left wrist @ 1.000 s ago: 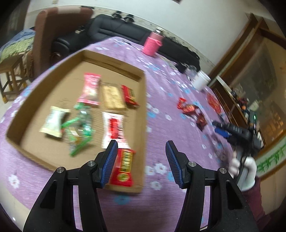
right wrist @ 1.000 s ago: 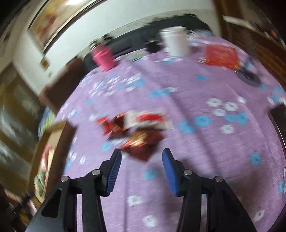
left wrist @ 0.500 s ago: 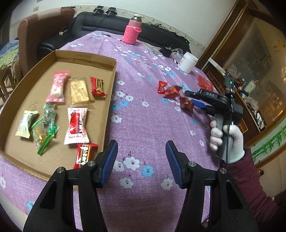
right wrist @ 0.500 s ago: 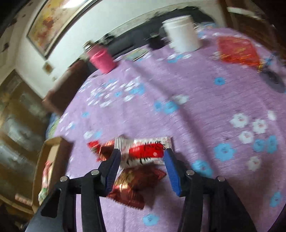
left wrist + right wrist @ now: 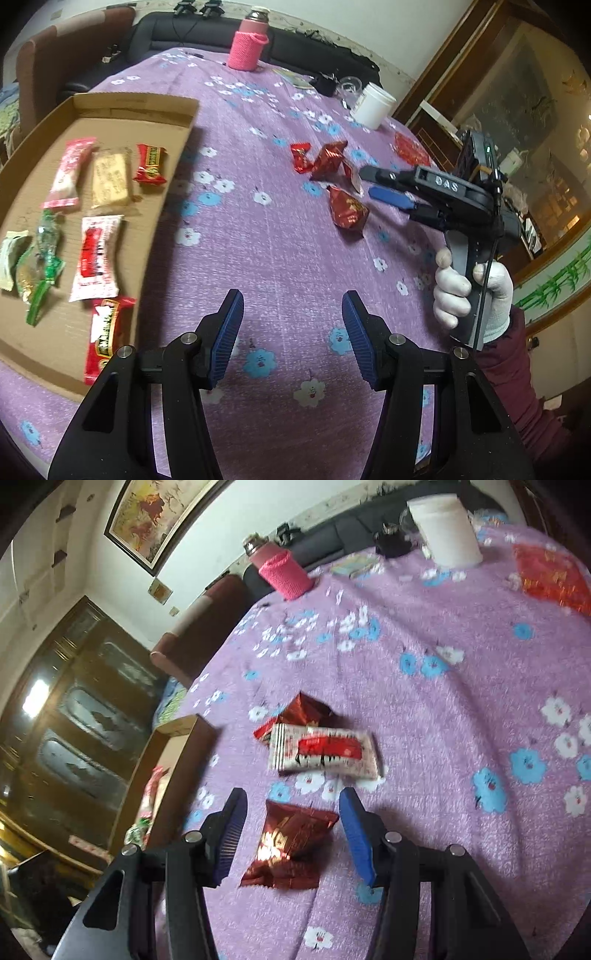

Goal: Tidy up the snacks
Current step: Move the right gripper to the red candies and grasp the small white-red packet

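Observation:
A cardboard tray (image 5: pixel 177 122) on the left of the purple tablecloth holds several wrapped snacks, among them a white and red packet (image 5: pixel 96 254). Loose snacks lie mid-table: a dark red foil packet (image 5: pixel 347 212), another red foil packet (image 5: pixel 328 158) and a small red candy (image 5: pixel 300 158). My left gripper (image 5: pixel 291 332) is open and empty over bare cloth near the tray. My right gripper (image 5: pixel 291 834) is open, its jaws on either side of the dark red foil packet (image 5: pixel 288 845). A white and red packet (image 5: pixel 325 751) lies just beyond it, over another red foil packet (image 5: pixel 303 710).
A pink sleeved bottle (image 5: pixel 246 48) and a white tub (image 5: pixel 373 105) stand at the far side. A flat red packet (image 5: pixel 410 151) lies near the right edge. A dark sofa (image 5: pixel 184 29) and a brown chair (image 5: pixel 48 62) stand behind the table.
My left gripper has moved right, away from the tray. My right gripper has pulled back from the white and red packet and now straddles the dark red foil packet.

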{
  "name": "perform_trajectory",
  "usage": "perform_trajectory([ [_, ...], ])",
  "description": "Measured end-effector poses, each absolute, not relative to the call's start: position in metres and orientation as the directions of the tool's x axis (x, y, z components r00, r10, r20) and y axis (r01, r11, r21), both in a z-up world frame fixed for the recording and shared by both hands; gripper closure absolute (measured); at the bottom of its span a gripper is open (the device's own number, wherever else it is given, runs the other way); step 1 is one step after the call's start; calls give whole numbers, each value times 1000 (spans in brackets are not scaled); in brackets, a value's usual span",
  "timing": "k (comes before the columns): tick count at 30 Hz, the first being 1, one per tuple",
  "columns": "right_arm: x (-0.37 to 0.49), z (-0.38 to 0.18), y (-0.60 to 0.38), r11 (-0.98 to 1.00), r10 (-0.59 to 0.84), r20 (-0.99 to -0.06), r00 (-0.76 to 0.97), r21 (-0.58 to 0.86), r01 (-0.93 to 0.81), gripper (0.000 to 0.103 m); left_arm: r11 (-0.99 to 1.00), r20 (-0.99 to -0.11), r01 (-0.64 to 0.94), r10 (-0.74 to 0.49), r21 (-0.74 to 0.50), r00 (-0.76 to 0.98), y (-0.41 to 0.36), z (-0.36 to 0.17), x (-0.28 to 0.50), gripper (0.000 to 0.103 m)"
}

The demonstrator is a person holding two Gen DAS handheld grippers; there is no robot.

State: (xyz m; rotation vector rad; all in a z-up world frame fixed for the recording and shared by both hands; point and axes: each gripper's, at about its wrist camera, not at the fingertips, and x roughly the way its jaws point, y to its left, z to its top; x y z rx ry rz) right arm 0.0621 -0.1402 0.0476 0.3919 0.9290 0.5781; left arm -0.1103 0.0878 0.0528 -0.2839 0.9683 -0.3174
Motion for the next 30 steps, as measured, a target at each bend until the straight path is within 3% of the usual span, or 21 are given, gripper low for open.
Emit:
perform_trajectory([
  [5, 62, 66, -134, 890, 454, -652, 608, 365, -272, 46, 918, -770, 153, -391, -366, 503, 76, 50, -106, 48],
  [8, 67, 73, -114, 905, 424, -660, 621, 272, -328, 33, 916, -766, 157, -396, -370, 506, 74, 53, -105, 48],
  [11, 70, 67, -95, 906, 400, -682, 612, 194, -377, 33, 918, -771, 158, -391, -363, 503, 73, 53, -105, 48],
  [12, 71, 63, -92, 913, 379, -685, 622, 165, -374, 36, 919, -772, 158, -389, -361, 503, 73, 53, -105, 48],
  [13, 72, 59, -91, 921, 357, -693, 626, 149, -360, 65, 920, -773, 159, -388, -358, 502, 74, 53, -105, 48],
  [14, 75, 54, -93, 928, 340, -712, 614, 151, -340, 76, 920, -774, 160, -388, -358, 501, 74, 53, -104, 48],
  [16, 79, 53, -105, 921, 378, -712, 591, 222, -321, 82, 916, -774, 159, -397, -368, 493, 73, 52, -101, 48],
  [22, 74, 66, -147, 891, 450, -655, 608, 378, -252, 88, 897, -767, 174, -438, -406, 470, 58, 51, -79, 48],
  [30, 77, 67, -173, 870, 472, -643, 603, 451, -201, 88, 891, -753, 217, -452, -398, 477, 23, 56, -37, 48],
])
